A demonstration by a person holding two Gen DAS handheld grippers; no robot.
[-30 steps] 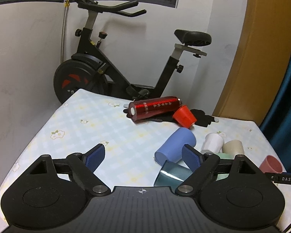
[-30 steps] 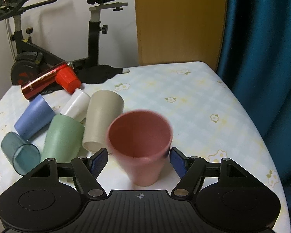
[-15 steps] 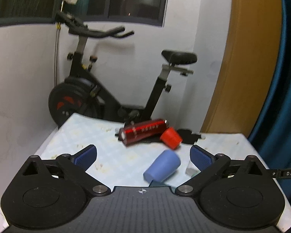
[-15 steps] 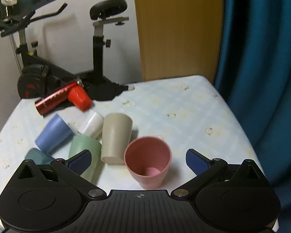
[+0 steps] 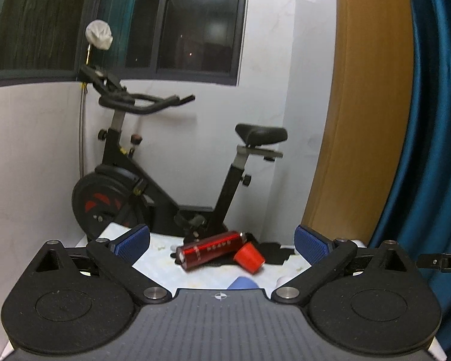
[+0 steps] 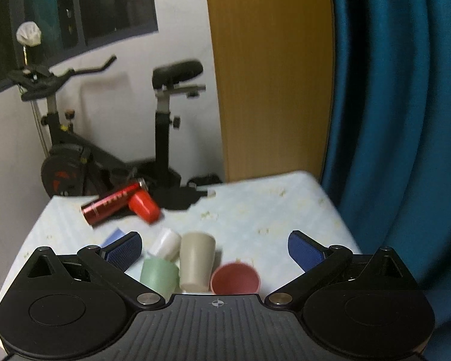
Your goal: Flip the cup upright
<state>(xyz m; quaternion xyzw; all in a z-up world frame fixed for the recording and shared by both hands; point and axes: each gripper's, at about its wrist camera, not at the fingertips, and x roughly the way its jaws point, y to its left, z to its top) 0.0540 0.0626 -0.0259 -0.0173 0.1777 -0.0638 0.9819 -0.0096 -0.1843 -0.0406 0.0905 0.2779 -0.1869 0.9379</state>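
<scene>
On the floral-print table, backed by an exercise bike and blue curtain, the pink cup is seen seemingly upright between the wide-spread right gripper fingers, the left gripper likewise held agape.

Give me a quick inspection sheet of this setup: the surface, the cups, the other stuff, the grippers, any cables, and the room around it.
Surface: table under a pale flower-print cloth.
Job's things: pink cup standing upright, mouth up; beige cup, green cup, white cup and blue cup lying on their sides.
Clutter: red bottle on its side, red cap beside it, black cloth behind.
Grippers: left hand-held gripper open, holding nothing; right hand-held gripper open, holding nothing.
Cables: nothing seen.
Surroundings: exercise bike, dark window, wooden panel, blue curtain.
</scene>
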